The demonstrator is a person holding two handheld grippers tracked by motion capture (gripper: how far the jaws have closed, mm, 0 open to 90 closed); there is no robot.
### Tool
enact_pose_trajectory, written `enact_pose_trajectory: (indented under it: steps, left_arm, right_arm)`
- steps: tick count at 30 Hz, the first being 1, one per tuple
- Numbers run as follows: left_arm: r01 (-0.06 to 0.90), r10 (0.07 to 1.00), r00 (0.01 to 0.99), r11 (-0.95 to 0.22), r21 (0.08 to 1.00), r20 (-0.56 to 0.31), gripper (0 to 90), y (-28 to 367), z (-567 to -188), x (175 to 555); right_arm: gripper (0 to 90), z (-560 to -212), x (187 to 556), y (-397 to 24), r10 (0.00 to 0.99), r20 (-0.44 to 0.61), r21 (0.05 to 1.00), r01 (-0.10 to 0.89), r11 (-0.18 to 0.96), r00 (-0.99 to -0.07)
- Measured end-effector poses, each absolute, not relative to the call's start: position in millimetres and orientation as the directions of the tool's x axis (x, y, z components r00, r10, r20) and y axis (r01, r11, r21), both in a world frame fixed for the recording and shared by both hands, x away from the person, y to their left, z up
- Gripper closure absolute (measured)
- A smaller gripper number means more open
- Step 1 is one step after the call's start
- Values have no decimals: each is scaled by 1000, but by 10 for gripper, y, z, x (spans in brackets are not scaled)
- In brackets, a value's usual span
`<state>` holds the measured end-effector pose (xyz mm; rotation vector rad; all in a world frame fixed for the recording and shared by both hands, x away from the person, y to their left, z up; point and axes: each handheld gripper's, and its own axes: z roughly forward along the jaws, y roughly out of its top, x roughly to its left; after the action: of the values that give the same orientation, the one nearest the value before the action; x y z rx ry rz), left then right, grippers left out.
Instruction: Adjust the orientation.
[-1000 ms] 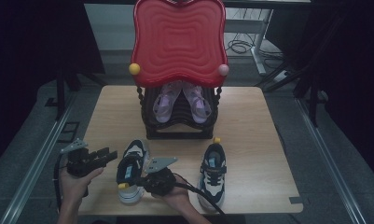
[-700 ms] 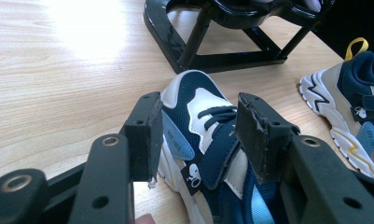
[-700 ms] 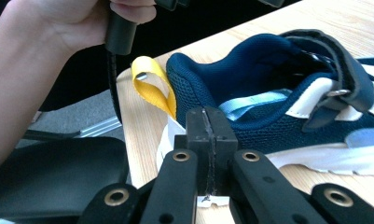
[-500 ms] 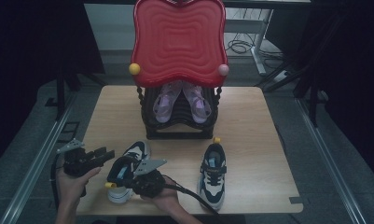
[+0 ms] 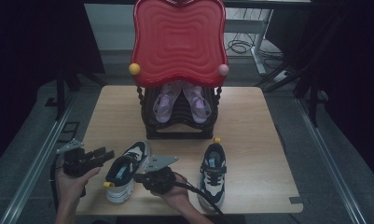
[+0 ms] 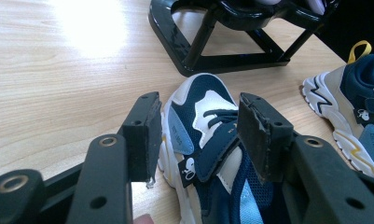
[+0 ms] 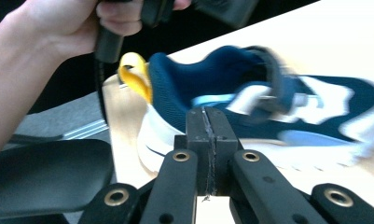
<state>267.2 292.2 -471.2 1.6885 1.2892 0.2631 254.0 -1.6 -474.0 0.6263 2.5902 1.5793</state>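
A navy and white child's shoe (image 5: 124,169) lies at the table's near left, toe toward the rack, yellow heel loop (image 5: 108,185) toward the front edge. My left gripper (image 5: 106,154) is just left of it, open. In the left gripper view the shoe (image 6: 203,116) sits beyond the left gripper (image 6: 198,135), whose pads are clear of it. My right gripper (image 5: 139,177) comes in from the shoe's right side and is shut. In the right gripper view the right gripper (image 7: 207,140) has its closed pads right at the blurred shoe (image 7: 231,84), below its collar.
The matching shoe (image 5: 212,172) stands at the near right. A black rack (image 5: 180,126) mid-table holds purple shoes (image 5: 180,100) under a red wavy panel (image 5: 177,42). The wooden table (image 5: 268,121) has bare room on both sides of the rack.
The left shoe has turned, its heel swinging toward the left and the front edge. My right gripper has shifted slightly left with it. The left gripper has stayed put.
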Motion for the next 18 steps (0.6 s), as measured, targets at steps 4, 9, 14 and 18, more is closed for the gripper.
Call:
enact_pose_trajectory:
  steps: [4, 9, 14, 18]
  left_arm:
    - [628, 835, 418, 18, 778, -357, 498, 2915, -4714, 2671]
    - [630, 838, 414, 19, 776, -357, 496, 2914, -4723, 2670]
    - [633, 842, 405, 23, 774, -356, 497, 2903, -4753, 2672]
    - [621, 845, 407, 22, 784, -346, 498, 2860, -4741, 2656]
  right_arm:
    - [894, -4635, 2527, -240, 386, 144, 868, 304, 394, -911]
    - [895, -4566, 2482, -503, 411, 101, 874, 278, 398, -906]
    - [895, -4564, 2464, -839, 454, 99, 874, 296, 386, -886]
    - [894, -4588, 2478, -1066, 488, 101, 875, 310, 371, -867]
